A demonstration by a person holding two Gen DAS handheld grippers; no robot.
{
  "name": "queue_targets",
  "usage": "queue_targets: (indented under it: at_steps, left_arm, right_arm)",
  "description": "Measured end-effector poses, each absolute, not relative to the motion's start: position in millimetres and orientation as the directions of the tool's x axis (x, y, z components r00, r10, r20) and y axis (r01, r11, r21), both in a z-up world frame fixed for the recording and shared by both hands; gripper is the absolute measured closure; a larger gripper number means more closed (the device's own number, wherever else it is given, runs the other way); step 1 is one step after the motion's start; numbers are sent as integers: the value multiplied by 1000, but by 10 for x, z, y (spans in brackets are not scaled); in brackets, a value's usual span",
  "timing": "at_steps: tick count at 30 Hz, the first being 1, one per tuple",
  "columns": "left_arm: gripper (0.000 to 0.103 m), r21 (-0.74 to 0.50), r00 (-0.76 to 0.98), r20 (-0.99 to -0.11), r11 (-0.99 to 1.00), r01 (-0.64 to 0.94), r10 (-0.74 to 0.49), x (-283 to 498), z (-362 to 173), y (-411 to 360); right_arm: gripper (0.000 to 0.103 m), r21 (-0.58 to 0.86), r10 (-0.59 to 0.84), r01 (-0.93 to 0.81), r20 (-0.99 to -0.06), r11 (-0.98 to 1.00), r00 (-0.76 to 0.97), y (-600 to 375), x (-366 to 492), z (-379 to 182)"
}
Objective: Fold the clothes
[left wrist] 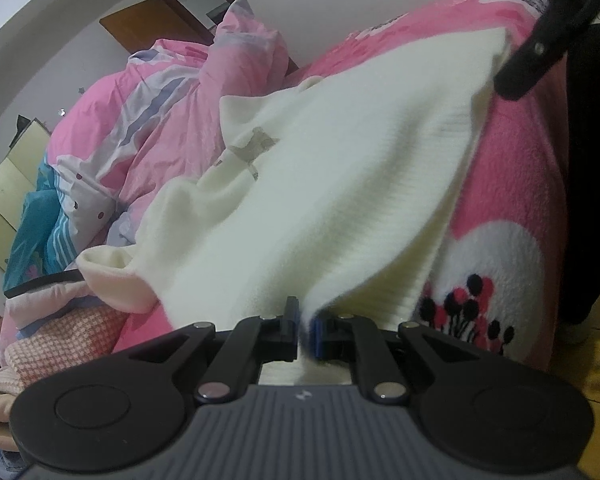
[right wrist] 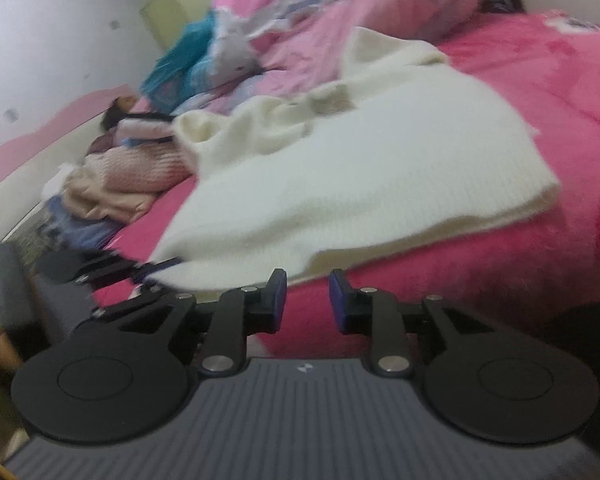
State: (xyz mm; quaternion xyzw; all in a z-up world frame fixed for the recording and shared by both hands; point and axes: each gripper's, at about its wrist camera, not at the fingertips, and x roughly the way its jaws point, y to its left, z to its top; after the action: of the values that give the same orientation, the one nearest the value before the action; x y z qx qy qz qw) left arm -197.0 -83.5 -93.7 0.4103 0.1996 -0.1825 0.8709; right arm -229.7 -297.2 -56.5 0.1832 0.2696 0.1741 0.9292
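The cream-white knitted sweater lies spread across the bright pink fleece blanket that covers the bed, its body laid flat and doubled at the near hem, its upper part bunched toward the pillows. It is the only garment being worked on; it looks placed in the open middle of the bed so there is room to fold it.

The left gripper has its fingers together, clamped on the near edge of the sweater, and the cloth rises from them in a taut fan. I judge that this corner is held so the fabric keeps its line while the other side is dealt with. The right gripper has its fingers apart with nothing between them; it sits just short of the sweater's near hem, over bare pink blanket. In the left wrist view its black body shows at the upper right, beside the sweater's far corner.

Beyond the sweater, a crumpled pink quilt with lilac stripes is heaped at the head of the bed, with one teal patterned pillow beside it. A small pile of other clothes, pinkish and beige, waits at the bed's edge; I cannot count its pieces surely. One wooden nightstand stands by the wall.
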Motion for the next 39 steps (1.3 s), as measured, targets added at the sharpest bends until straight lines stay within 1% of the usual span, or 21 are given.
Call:
queue_targets:
  at_steps: [3, 5, 7, 8, 9, 10, 11, 12, 13, 14, 15, 19, 22, 28, 33, 37, 39]
  left_arm:
    - [93, 652, 855, -497, 588, 479, -146, -1981, -948, -859]
    - [93, 662, 857, -496, 579, 475, -136, -1990, -961, -872]
    - [93, 673, 859, -496, 570, 472, -127, -2002, -970, -880]
    - [91, 677, 860, -496, 565, 471, -122, -2008, -973, -882]
    - [88, 676, 858, -501, 567, 471, -115, -2013, -963, -872]
    - [86, 675, 855, -507, 568, 471, -107, -2019, -951, -860]
    - [81, 668, 851, -515, 576, 471, -100, -2025, -924, -834]
    - [74, 660, 847, -523, 584, 472, -92, -2032, -896, -807]
    - [70, 647, 841, -534, 599, 472, -87, -2043, -858, -760]
    - [63, 633, 835, -544, 614, 472, -81, -2053, -822, -714]
    - [59, 618, 826, -559, 628, 473, -73, -2050, -796, -660]
    - [58, 555, 793, -607, 684, 474, -57, -2053, -719, -460]
    - [58, 522, 776, -628, 706, 478, -61, -2102, -661, -387]
    - [53, 372, 713, -684, 765, 526, -158, -2168, -539, -157]
    - [53, 348, 717, -676, 784, 514, -170, -2227, -462, -43]
    - [53, 295, 731, -650, 818, 494, -207, -2177, -342, 4]
    - [53, 263, 724, -646, 820, 508, -241, -2128, -321, -30]
  right_arm:
    - [92, 369, 451, -310, -402, 876, 797, -2798, -2307, -461]
    - [93, 313, 464, -360, -389, 879, 796, -2597, -2196, -469]
    - [93, 294, 484, -391, -402, 872, 777, -2447, -2034, -551]
    - [94, 276, 480, -395, -427, 876, 766, -2380, -1953, -634]
    - [96, 256, 470, -395, -462, 882, 752, -2328, -1867, -742]
    - [97, 252, 471, -398, -460, 882, 753, -2327, -1852, -770]
    - [97, 248, 471, -400, -457, 882, 755, -2326, -1837, -799]
    - [98, 245, 471, -402, -455, 882, 756, -2327, -1824, -821]
    - [98, 252, 472, -399, -456, 882, 754, -2338, -1823, -811]
    - [98, 252, 471, -398, -456, 882, 755, -2340, -1826, -819]
    - [98, 245, 468, -399, -454, 884, 758, -2332, -1832, -825]
    - [98, 223, 460, -402, -449, 888, 766, -2323, -1857, -841]
    - [98, 236, 465, -401, -446, 885, 764, -2351, -1847, -849]
    - [98, 259, 475, -399, -442, 880, 761, -2382, -1833, -861]
    - [98, 263, 477, -399, -440, 879, 761, -2384, -1830, -864]
    - [98, 265, 476, -396, -440, 879, 761, -2385, -1832, -866]
    - [98, 266, 476, -396, -440, 879, 761, -2393, -1832, -866]
